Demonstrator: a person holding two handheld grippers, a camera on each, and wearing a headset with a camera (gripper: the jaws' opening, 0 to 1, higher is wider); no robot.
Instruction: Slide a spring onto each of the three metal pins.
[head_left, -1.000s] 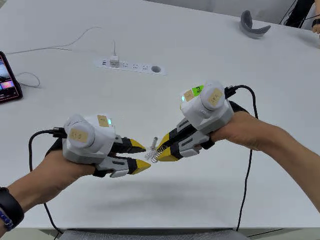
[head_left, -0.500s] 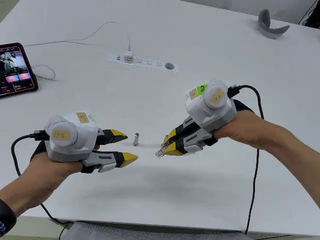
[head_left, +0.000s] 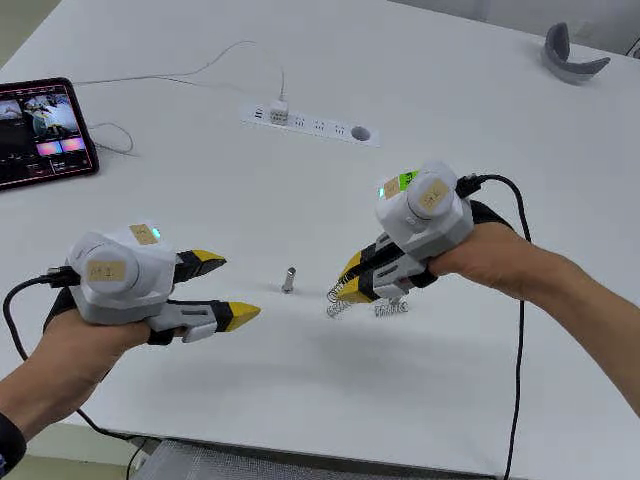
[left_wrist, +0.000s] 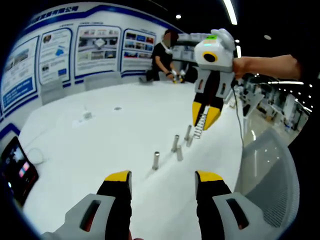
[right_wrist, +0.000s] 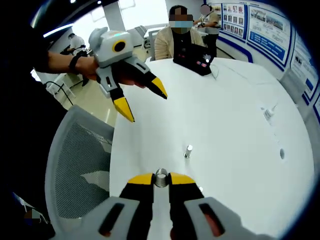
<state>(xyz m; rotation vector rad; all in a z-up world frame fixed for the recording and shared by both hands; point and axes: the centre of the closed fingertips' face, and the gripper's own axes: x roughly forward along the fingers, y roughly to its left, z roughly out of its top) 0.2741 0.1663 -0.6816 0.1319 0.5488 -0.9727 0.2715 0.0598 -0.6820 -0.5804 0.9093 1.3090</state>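
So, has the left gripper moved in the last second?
Yes. Against the power strip, the left gripper has drawn back leftward, away from the pin; it is open, with a gap to the pin.

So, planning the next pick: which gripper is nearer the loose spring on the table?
Right. The right gripper is just beside the loose spring; the left gripper sits beyond the upright pin.

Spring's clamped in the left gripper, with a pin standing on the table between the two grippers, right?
Not the left. The right gripper view shows the spring clamped in the right gripper; the left gripper is open and empty. A pin does stand on the table between them.
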